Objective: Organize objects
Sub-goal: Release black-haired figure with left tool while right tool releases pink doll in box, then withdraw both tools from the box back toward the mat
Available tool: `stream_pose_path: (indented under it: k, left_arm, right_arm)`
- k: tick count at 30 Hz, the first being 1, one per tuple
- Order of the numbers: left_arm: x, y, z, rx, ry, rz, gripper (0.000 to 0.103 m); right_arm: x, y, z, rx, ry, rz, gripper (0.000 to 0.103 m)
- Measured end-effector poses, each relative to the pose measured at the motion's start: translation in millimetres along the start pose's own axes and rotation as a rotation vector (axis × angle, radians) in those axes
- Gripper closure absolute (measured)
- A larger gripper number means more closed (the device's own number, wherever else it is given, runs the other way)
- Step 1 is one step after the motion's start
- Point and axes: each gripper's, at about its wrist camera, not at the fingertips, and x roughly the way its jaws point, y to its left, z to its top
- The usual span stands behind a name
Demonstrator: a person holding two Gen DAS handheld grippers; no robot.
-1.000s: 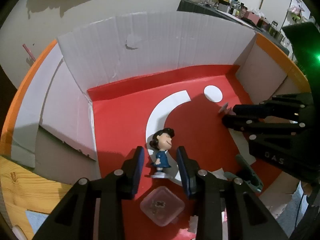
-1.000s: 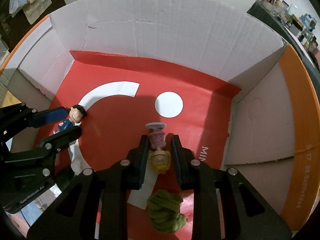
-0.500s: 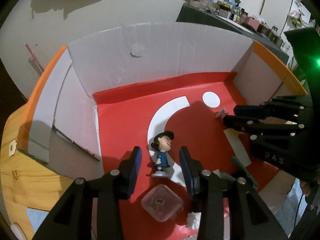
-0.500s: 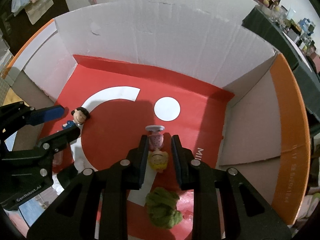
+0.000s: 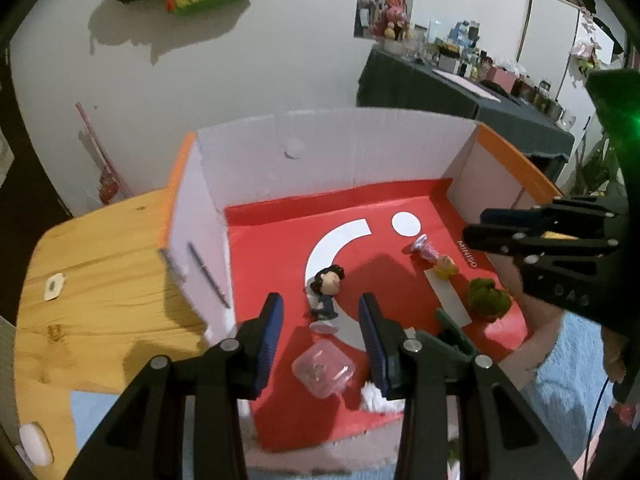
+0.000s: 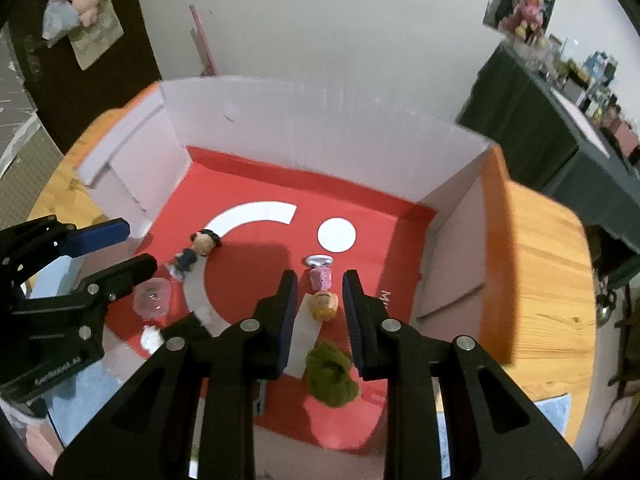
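A cardboard box (image 5: pixel 328 152) (image 6: pixel 320 120) with a red floor holds small toys. A dark-haired figurine in a blue dress (image 5: pixel 326 292) (image 6: pixel 194 252) lies on the floor. A blonde figurine in a pink dress (image 5: pixel 434 256) (image 6: pixel 322 294) lies on its back. My left gripper (image 5: pixel 320 320) (image 6: pixel 108 248) is open and empty, raised above the dark-haired figurine. My right gripper (image 6: pixel 318 300) (image 5: pixel 476 226) is open and empty, raised above the blonde figurine.
A clear plastic case (image 5: pixel 323 368) (image 6: pixel 152 296), a green fuzzy lump (image 5: pixel 488 300) (image 6: pixel 330 372), a dark green clip (image 5: pixel 452 332) and a white scrap (image 6: pixel 150 338) lie at the box's near side. The box stands on a wooden table (image 5: pixel 92 272) (image 6: pixel 540 264). A cluttered dark table (image 5: pixel 460 92) stands behind.
Both grippers have opened and pulled up and back out of the box. Both figurines now lie on the box floor; the dark-haired one tipped over.
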Motion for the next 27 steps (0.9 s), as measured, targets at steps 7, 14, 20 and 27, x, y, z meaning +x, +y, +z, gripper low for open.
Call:
stream_pose_path:
  k: [7,14,20,27]
  left_arm:
    - [-42,-4,-22,-0.010,-0.101,0.034,0.054]
    - [-79,-12,-45,-0.019,-0.191,0.041,0.042]
    - [-100,-15,-73,-0.046,-0.234,0.039,0.038]
    - [-111,-21,-102,-0.072,-0.251,0.022,0.031]
  right_arm:
    - [11,97,61,-0.015,-0.094,0.008,0.081]
    - [2,139,105,-0.036,-0.177,0.039,0.081]
    - [-20,177,96,-0.031,-0.255,0.056,0.080]
    - [-31,192,56,0.003,-0.311,0.071,0.052]
